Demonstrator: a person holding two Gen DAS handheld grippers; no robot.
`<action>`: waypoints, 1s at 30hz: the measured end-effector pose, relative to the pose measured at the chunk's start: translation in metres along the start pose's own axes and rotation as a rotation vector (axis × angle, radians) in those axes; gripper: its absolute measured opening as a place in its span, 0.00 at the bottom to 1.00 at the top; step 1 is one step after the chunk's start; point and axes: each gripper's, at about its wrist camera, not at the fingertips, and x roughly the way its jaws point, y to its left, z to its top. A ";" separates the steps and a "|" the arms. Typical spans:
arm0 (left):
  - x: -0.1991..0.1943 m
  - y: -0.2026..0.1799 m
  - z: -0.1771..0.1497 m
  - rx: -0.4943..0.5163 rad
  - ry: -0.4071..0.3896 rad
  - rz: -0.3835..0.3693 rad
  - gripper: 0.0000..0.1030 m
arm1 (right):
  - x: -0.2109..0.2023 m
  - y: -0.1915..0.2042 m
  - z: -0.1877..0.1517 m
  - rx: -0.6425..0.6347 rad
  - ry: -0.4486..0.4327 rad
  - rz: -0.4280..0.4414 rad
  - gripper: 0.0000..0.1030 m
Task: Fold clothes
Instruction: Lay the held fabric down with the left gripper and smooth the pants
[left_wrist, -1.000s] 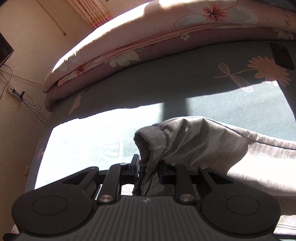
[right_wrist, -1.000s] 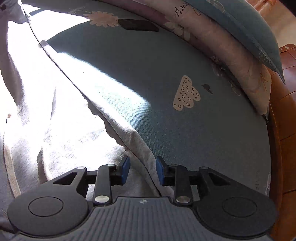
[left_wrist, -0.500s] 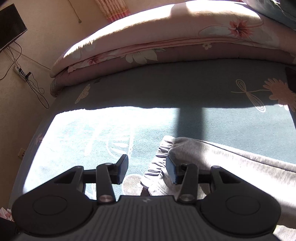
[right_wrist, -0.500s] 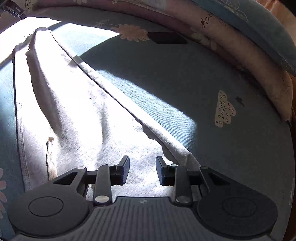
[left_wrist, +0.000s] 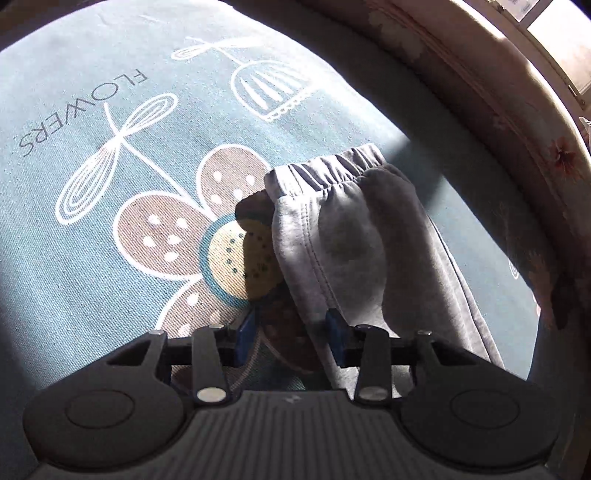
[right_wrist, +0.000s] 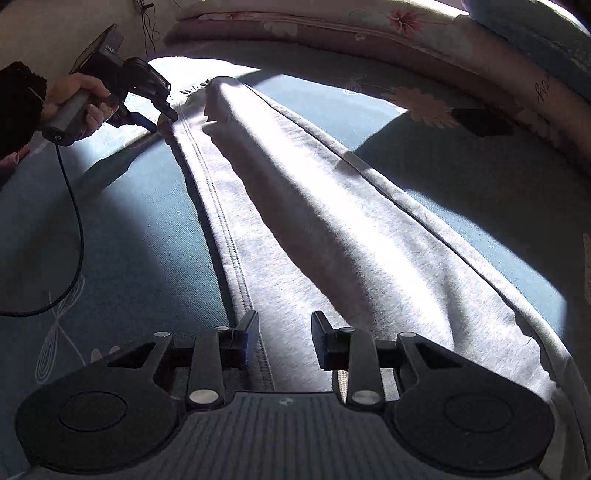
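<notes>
Left wrist view: grey trousers (left_wrist: 354, 236) laid on teal printed bedsheet (left_wrist: 110, 229), gathered cuff end ahead of the jaws, leg running back under the right-hand finger. Left gripper (left_wrist: 291, 332) closing, jaws still apart; trouser edge lying between them, pads not seen pressing on it. Bare sheet with flower print left of the jaws, roomy. Rolled pink floral quilt (left_wrist: 517, 122) curving along the far right, near the cloth.

Right wrist view: trousers (right_wrist: 314, 221) stretched long ahead of right gripper (right_wrist: 284, 336), double-stitched seam passing just inside the left-hand finger. Jaws parted, nothing pinched; cloth flat beneath. Open sheet (right_wrist: 129, 229) either side. Far left ahead, a hand (right_wrist: 74, 103) on the other gripper at the cuff end, cable (right_wrist: 74, 221) trailing over the sheet. Dark flat object (right_wrist: 480, 122) far right. Quilt (right_wrist: 332, 26) bordering the far edge.
</notes>
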 end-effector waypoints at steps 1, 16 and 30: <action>0.001 0.001 0.001 -0.013 -0.013 -0.009 0.39 | 0.007 0.009 0.003 -0.022 0.000 -0.009 0.34; -0.015 -0.001 0.010 0.020 -0.099 -0.020 0.01 | 0.060 0.042 0.012 -0.072 0.103 -0.116 0.09; -0.019 0.004 0.003 -0.025 0.013 -0.125 0.09 | 0.049 0.022 0.022 0.064 0.105 0.022 0.29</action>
